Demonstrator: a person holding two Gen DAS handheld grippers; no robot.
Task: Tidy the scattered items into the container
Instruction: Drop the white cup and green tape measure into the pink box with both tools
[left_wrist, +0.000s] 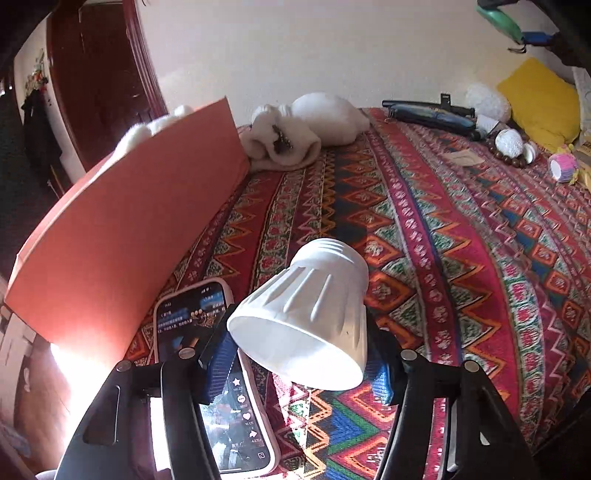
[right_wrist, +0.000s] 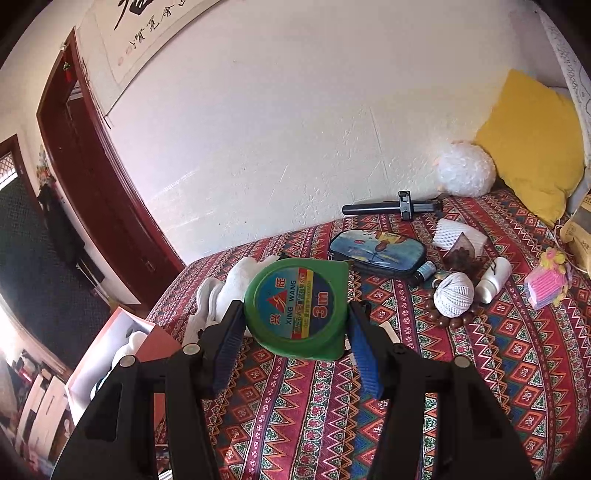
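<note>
Currently: left gripper (left_wrist: 301, 363) clamps a light, crushable white plastic cup (left_wrist: 308, 317) by its flared wall; right gripper (right_wrist: 295, 341) pinches a rigid green tape measure (right_wrist: 295, 306) across its edges.

Left wrist view skims low over the patterned bedspread (left_wrist: 424, 229), facing the far wall; right wrist view sits higher, sharing that bedspread (right_wrist: 461, 369) and yellow pillow (right_wrist: 532, 147).

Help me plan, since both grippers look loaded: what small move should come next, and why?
Probably carry the left gripper leftward over the orange box before releasing. It is shut on the white cup, which hangs above the bedspread and the phone, not the box. The right gripper can follow with its green tape measure.
</note>
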